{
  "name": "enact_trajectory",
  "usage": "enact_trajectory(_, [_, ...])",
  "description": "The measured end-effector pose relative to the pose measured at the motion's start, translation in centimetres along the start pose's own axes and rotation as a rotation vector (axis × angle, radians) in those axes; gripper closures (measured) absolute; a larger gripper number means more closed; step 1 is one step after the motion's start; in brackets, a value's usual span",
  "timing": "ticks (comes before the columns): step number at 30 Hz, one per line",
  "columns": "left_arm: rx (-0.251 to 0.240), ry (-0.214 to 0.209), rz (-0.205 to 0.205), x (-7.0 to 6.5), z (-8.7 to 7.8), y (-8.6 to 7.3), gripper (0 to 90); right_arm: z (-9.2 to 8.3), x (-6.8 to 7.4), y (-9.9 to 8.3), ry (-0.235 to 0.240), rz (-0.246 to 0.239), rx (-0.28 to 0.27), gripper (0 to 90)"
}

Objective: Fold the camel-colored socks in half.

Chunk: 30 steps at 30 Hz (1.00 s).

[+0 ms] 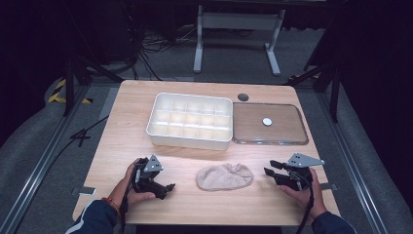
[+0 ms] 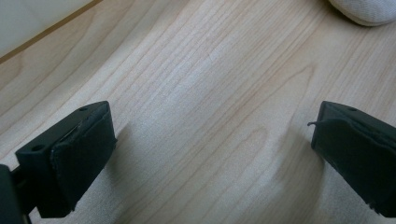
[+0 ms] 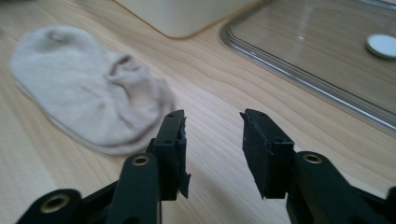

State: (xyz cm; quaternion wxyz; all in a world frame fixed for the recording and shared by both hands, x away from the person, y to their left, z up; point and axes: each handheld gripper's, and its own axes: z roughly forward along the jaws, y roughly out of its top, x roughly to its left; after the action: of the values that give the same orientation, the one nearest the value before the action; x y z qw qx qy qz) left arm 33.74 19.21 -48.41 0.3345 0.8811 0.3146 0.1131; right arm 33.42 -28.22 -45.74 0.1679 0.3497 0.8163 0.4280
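The beige sock point(image 1: 224, 176) is laid flat on the bench point(image 1: 122, 131) between the left gripper point(image 1: 165, 189) and right gripper point(image 1: 271, 168), both held low with jaws parted and empty, presumably so it can be approached from either side.

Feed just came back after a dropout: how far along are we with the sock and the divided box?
Done: clear lid lies off beside the white divided box. In hand: nothing; left gripper and right gripper are open, either side of the beige sock. Left, probably: getting the sock into a compartment.
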Motion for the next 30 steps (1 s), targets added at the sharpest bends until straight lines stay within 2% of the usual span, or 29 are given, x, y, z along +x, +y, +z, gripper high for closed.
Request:
enact_trajectory(5, [0.000,0.000,0.001,0.0,0.0,0.0,0.1,0.6,2.0,1.7,0.068,-0.064,-0.032,74.0])
enact_trajectory(9, [-0.001,0.000,0.002,0.0,0.0,0.0,0.2,2.2,4.1,3.1,0.130,-0.127,-0.028,80.7])
enact_trajectory(14, [0.000,-0.001,0.004,0.0,0.0,0.0,0.2,5.5,7.2,4.9,0.227,-0.197,-0.009,86.0])
enact_trajectory(16, [-0.001,-0.002,0.005,0.0,0.0,0.0,0.3,6.8,8.5,5.2,0.246,-0.243,0.020,88.3])
enact_trajectory(17, [0.000,-0.005,0.002,0.0,0.0,0.0,0.3,7.2,8.8,5.3,0.251,-0.251,0.026,88.7])
enact_trajectory(20, [0.004,0.003,-0.003,0.1,0.0,0.2,1.5,8.7,9.8,5.3,0.266,-0.263,0.060,89.3])
enact_trajectory(23, [-0.007,0.009,-0.019,0.1,-0.2,0.3,11.1,9.8,10.2,5.0,0.258,-0.279,0.102,89.4])
enact_trajectory(25, [-0.006,0.011,-0.032,0.2,-0.3,0.6,20.1,10.3,10.2,4.8,0.272,-0.261,0.115,89.4])
enact_trajectory(26, [-0.014,-0.009,-0.047,0.2,-0.3,0.7,22.0,10.4,10.2,4.7,0.271,-0.259,0.119,89.4])
enact_trajectory(28, [-0.040,-0.045,-0.050,0.0,-0.3,1.3,27.3,10.5,10.2,4.6,0.274,-0.247,0.116,89.4])
enact_trajectory(30, [-0.070,-0.074,-0.066,-0.5,0.0,2.1,28.2,10.6,10.1,4.5,0.280,-0.223,0.110,89.7])
